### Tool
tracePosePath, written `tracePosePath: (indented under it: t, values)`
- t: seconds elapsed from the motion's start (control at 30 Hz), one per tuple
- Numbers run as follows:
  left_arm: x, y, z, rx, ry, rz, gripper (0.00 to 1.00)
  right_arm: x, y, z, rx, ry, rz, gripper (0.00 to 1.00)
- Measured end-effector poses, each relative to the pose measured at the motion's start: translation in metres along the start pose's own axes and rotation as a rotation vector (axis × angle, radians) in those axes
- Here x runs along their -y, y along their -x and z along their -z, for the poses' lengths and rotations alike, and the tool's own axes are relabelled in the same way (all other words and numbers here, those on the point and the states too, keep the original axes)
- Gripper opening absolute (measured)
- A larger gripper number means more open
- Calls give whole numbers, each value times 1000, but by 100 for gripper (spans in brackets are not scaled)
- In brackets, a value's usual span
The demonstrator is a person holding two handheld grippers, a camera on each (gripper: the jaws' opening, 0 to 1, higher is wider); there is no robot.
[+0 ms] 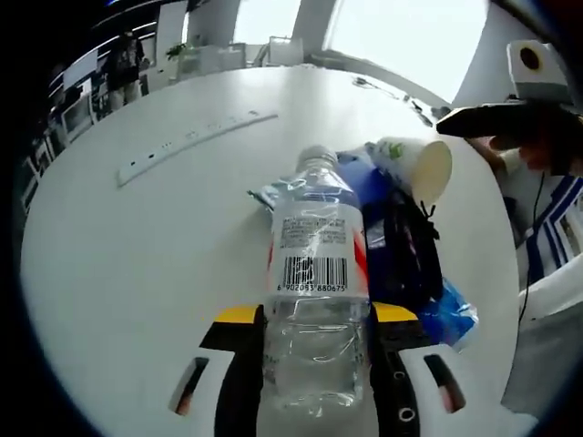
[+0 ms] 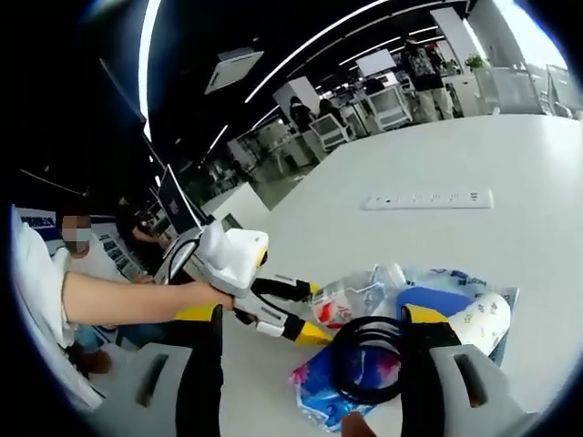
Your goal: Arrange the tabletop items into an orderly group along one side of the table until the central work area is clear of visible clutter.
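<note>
My left gripper (image 1: 316, 314) is shut on a clear water bottle (image 1: 314, 264), which lies along the jaws with its cap pointing away. Just behind it sit a blue plastic bag (image 1: 451, 319), a black bundle (image 1: 405, 246) and a tipped paper cup (image 1: 419, 166). In the right gripper view, my right gripper (image 2: 313, 314) stands open and wide above the same pile. There a hand holds the left gripper (image 2: 301, 309) on the bottle (image 2: 351, 300). A black cable coil (image 2: 369, 360) lies on the blue bag (image 2: 314, 382), with the cup (image 2: 478, 319) to its right.
A white power strip (image 1: 196, 137) (image 2: 428, 198) lies on the round white table (image 1: 127, 264) beyond the pile. The right gripper (image 1: 496, 118) hangs at the upper right in the left gripper view. Desks, monitors and people stand beyond the table edge.
</note>
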State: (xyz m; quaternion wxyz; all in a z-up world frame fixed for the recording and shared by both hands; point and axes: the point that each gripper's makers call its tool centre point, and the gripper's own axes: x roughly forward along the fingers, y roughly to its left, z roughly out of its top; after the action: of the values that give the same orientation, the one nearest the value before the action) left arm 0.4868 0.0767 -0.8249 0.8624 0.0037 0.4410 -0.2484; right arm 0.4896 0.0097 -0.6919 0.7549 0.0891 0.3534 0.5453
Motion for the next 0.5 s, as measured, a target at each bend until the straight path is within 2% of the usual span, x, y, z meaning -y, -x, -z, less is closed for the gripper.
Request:
tracePosePath:
  t: [0.2, 0.37, 0.5]
  values:
    - [-1, 0, 0, 1, 1, 1, 41, 0, -10, -12, 42, -103, -9, 77]
    - [-2, -1, -1, 7, 6, -1, 41, 9, -23, -19, 69, -246, 13, 75]
    - [-2, -1, -1, 9, 6, 1, 42, 12, -34, -21, 65, -279, 23, 75]
